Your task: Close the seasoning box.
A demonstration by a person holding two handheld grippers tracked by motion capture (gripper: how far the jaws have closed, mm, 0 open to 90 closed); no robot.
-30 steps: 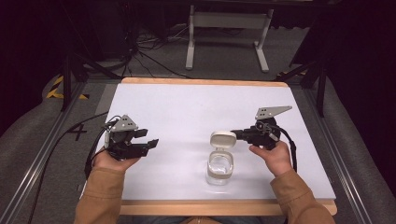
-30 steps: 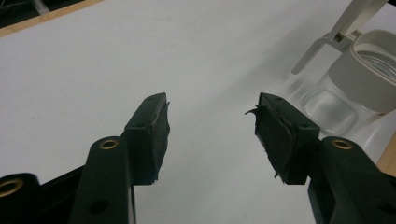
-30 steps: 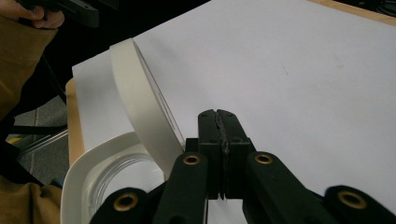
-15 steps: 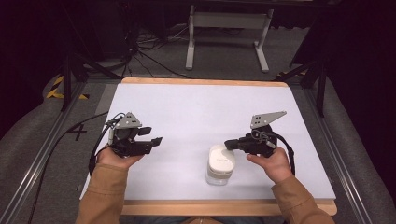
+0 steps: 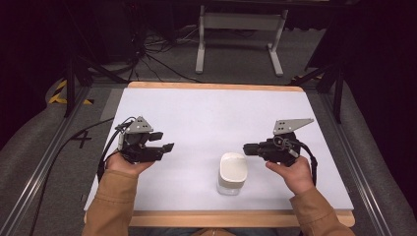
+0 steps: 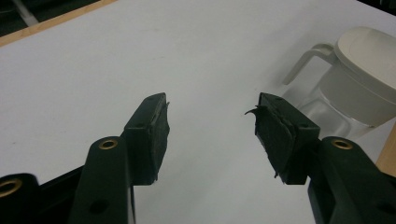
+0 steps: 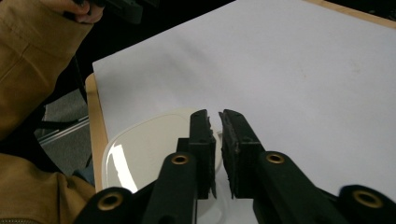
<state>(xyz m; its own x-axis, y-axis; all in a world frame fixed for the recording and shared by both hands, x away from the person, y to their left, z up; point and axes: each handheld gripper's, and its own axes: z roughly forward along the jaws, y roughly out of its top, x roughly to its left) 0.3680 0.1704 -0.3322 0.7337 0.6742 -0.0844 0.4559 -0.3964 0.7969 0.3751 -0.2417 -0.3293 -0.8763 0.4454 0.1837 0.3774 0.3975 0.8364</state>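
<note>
Jug (image 5: pixel 231 173): lid on, at 6 o'clock on the surface (image 5: pixel 211 118).
Your right gripper (image 5: pixel 247 148): jaws just parting, slightly apart, nothing between, beside the lid.
Your left gripper (image 5: pixel 164 142): jaws spread, empty.

- You are at a recording bench in a lab or studio: a wood-edged table with a plain white top (image 5: pixel 211 118).
- Around you lie grey carpet, loose black cables (image 5: pixel 147 54) and black-and-yellow hazard tape (image 5: pixel 61 91).
- Beyond stands a grey metal stand (image 5: pixel 238 22) against darkness.

A clear jug (image 5: pixel 231 176) with a white lid (image 5: pixel 232 167) on stands upright near the table's front edge.
</note>
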